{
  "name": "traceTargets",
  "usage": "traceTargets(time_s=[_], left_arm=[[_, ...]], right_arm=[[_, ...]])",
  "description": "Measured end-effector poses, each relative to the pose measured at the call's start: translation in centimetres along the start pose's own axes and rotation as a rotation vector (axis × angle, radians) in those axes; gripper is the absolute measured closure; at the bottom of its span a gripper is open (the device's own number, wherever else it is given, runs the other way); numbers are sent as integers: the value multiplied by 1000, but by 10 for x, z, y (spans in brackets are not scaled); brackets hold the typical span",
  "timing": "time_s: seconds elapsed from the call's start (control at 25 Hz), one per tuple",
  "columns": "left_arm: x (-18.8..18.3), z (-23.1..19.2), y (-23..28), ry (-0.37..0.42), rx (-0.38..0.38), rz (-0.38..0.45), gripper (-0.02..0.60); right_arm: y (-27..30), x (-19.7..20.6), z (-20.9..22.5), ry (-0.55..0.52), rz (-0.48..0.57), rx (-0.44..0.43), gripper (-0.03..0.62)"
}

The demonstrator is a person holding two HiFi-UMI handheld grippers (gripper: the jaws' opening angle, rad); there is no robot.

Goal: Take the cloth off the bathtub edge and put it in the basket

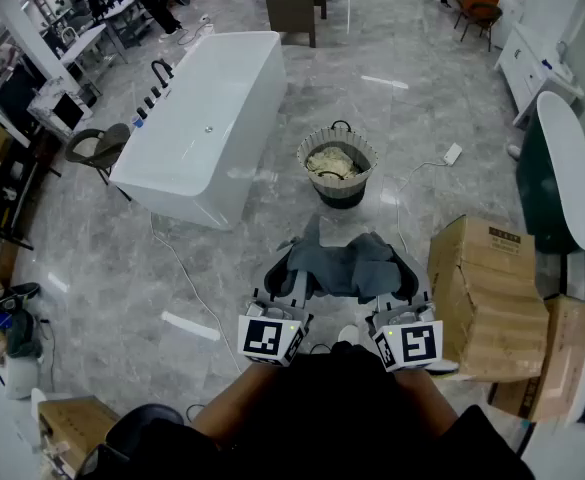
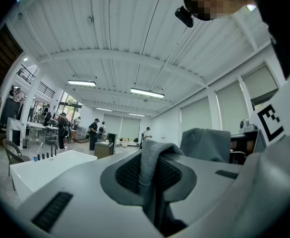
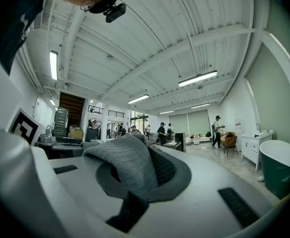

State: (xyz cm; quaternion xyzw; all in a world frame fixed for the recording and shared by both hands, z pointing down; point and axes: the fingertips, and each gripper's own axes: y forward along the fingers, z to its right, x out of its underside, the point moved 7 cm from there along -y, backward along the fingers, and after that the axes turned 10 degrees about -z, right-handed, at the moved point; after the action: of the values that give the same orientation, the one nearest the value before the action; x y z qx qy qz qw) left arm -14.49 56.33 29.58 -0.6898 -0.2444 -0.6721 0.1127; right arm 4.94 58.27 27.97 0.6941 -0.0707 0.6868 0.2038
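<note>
Grey marble floor (image 1: 412, 118) runs to the wicker basket (image 1: 303, 156) as you hold the limp, light grey cloth (image 1: 347, 266) mid-air, left gripper (image 1: 284, 286) and right gripper (image 1: 398, 284) each clamped on a bunched edge, likely the surest hold on sagging fabric.

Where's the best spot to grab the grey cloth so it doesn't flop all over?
By its two outer ends, coming in from each side. The grey cloth is soft and folds across its middle, so a pinch at each end probably keeps it spread. It is held that way now: the left hand-held gripper is shut on one end and the right hand-held gripper on the other.
</note>
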Motion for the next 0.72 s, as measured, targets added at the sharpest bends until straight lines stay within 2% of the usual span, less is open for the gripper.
traceTargets(time_s=[0.24, 0.48, 0.72], left_arm=[[2, 16, 5, 1, 2, 2, 533], [-9, 35, 16, -30, 25, 53, 534], [-10, 47, 33, -2, 19, 56, 532]], right_arm=[[-9, 7, 16, -12, 1, 22, 549], [-21, 5, 51, 75, 42, 82, 548], [-22, 6, 70, 43, 42, 39, 548]])
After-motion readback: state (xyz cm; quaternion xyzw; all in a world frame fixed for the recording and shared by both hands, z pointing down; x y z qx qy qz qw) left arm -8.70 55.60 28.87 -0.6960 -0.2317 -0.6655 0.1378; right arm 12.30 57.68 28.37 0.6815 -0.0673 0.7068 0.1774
